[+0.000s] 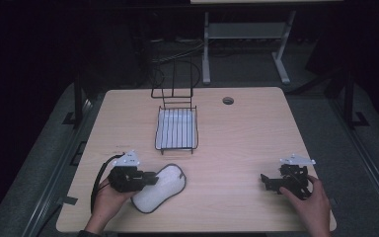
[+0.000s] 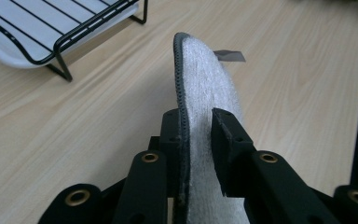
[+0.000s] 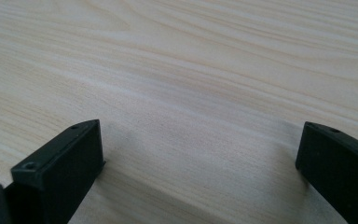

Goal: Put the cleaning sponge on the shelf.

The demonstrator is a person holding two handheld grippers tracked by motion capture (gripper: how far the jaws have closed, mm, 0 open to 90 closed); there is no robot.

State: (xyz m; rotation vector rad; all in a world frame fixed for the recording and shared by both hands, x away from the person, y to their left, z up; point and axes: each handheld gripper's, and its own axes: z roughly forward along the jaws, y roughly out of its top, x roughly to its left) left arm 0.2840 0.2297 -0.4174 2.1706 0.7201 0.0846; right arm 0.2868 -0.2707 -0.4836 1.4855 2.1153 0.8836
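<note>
Insole (image 1: 159, 187), white felt w/ grey stitched rim, lies near table (image 1: 237, 148) front-left corner. Left gripper (image 2: 198, 135) is clamped on its near end, edge-on. Looks light, floppy, so hold mid-rim or it'll droop. Right gripper (image 3: 200, 154): jaws wide apart, nothing between, near front-right corner.

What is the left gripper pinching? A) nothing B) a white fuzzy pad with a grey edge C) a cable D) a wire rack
B: in the left gripper view, the left gripper has its black jaws on both sides of the white fuzzy pad, which stands on edge between them.
</note>
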